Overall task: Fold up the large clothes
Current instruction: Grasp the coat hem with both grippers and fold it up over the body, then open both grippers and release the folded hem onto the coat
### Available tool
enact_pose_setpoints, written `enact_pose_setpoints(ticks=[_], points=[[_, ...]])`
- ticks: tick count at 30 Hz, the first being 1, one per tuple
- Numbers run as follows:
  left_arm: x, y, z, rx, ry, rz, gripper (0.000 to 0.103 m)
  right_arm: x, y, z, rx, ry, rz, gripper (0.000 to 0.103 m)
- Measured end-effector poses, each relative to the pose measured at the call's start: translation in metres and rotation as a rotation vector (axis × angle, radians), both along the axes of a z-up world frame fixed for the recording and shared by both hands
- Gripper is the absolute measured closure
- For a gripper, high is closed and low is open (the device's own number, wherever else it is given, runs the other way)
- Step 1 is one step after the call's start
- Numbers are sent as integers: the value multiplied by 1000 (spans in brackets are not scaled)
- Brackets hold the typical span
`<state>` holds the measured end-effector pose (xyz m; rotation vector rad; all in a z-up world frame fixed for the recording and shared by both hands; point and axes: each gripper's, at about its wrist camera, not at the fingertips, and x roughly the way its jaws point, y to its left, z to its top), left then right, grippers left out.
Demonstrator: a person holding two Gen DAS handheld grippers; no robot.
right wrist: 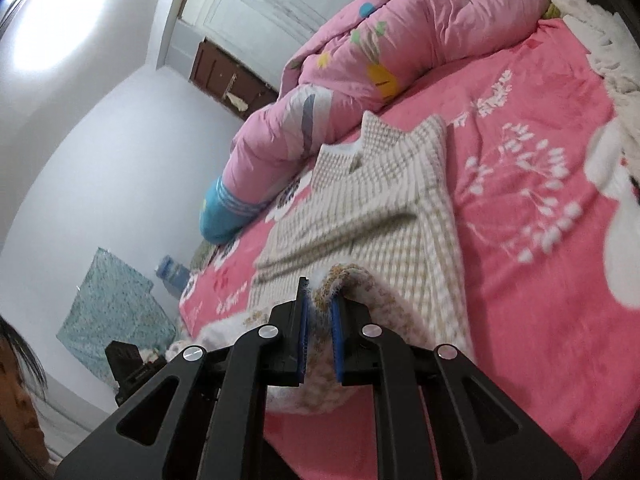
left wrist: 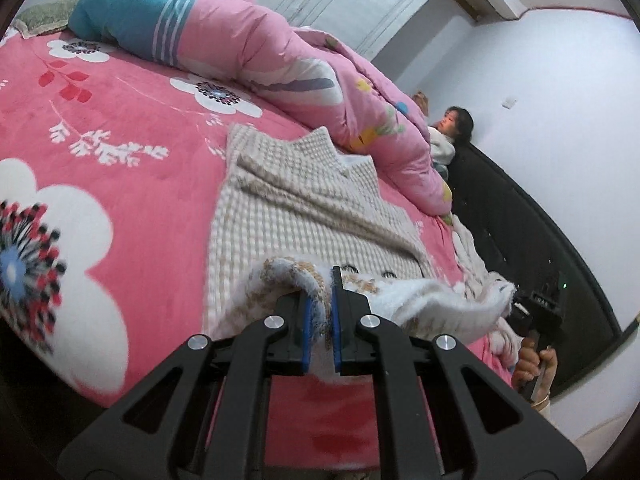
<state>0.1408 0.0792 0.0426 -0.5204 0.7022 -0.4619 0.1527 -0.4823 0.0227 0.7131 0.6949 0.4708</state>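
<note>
Both tongs are clamped down on the hem end of the sweater [left wrist: 304,216]: the left tongs [left wrist: 322,312] pinch one fuzzy corner, and the right tongs [right wrist: 320,312] have the other corner bunched between the blue pads. So the near edge is lifted and curling over, with the fleecy white inside showing, while the rest lies flat on the bed [left wrist: 120,128], collar end pointing toward the pink duvet [left wrist: 280,52].

What I'd worry about: each grip is only on a small wad of thick knit, so if the two hands drift apart or one rises faster, a corner could slip out or the fold could land crooked. There's also a sleeve folded diagonally across the body, and I'd guess it could slide out of place when the hem gets carried over.

The sweater itself is a chunky waffle knit in cream and beige, soft and heavy looking, probably floppy.

Around it: a pink floral bedspread, the rumpled duvet just past the collar, a blue pillow [left wrist: 120,12] further off, and another person [left wrist: 452,128] beyond the bed.
</note>
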Motion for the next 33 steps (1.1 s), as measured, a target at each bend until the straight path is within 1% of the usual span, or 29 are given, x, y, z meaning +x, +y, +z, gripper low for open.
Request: enact_pose_setpoints(ticks=[3, 5, 6, 8, 10, 11, 12, 13, 14, 15, 16, 17, 18, 20, 21, 22, 23, 24, 26, 27, 28, 29, 30, 31, 32, 33], points=[[30, 2, -10, 3, 28, 10, 95, 24, 0, -10, 21, 14, -20, 93], [45, 3, -21, 8, 54, 22, 92, 41, -2, -24, 34, 44, -46, 93], [54, 3, -28, 14, 76, 35, 92, 51, -4, -35, 39, 75, -59, 93], [67, 4, -41, 12, 109, 45, 90, 65, -6, -54, 55, 131, -69, 87], [76, 7, -54, -2, 149, 49, 87, 77, -8, -73, 66, 206, -68, 73], [78, 9, -58, -5, 163, 58, 82, 80, -10, -78, 69, 233, -73, 68], [78, 11, -60, -10, 166, 63, 79, 80, -13, -83, 80, 257, -90, 67], [77, 15, -62, -29, 163, 63, 77, 78, -16, -84, 96, 248, -92, 62], [75, 18, -61, -33, 154, 70, 68, 74, -19, -81, 101, 234, -100, 54], [72, 21, -59, -20, 141, 88, 55, 70, -21, -78, 95, 222, -111, 49], [67, 24, -54, 14, 116, 125, 53, 63, -24, -71, 64, 205, -147, 43], [63, 26, -49, 37, 93, 141, 53, 56, -27, -62, 17, 186, -188, 43], [60, 28, -44, 52, 75, 145, 53, 50, -27, -55, -14, 169, -206, 43], [50, 25, -30, 82, 26, 140, 53, 35, -15, -31, -102, 94, -206, 43], [44, 16, -21, 99, -14, 106, 53, 32, -6, -24, -146, 66, -192, 43], [42, 7, -15, 108, -40, 72, 53, 27, 13, -13, -225, 26, -155, 43], [39, -7, -11, 110, -63, 19, 53, 25, 37, -6, -304, -6, -101, 43], [38, -24, -9, 106, -73, -53, 53, 25, 55, -4, -361, -23, -58, 43], [40, -58, -13, 126, -63, -150, 53, 25, 109, -3, -544, -61, 47, 43], [42, -74, -19, 149, -44, -184, 52, 26, 137, -10, -645, -71, 97, 43], [48, -93, -32, 198, 11, -209, 52, 27, 149, -18, -682, -60, 127, 43], [55, -107, -51, 256, 89, -215, 52, 32, 160, -33, -708, -5, 163, 43], [60, -113, -67, 294, 145, -218, 54, 42, 166, -60, -739, 104, 189, 43], [64, -116, -86, 315, 169, -217, 57, 42, 163, -81, -748, 166, 204, 43], [61, -112, -90, 306, 143, -209, 62, 42, 157, -95, -715, 183, 209, 42], [59, -108, -88, 292, 133, -207, 64, 40, 151, -95, -676, 175, 204, 42]])
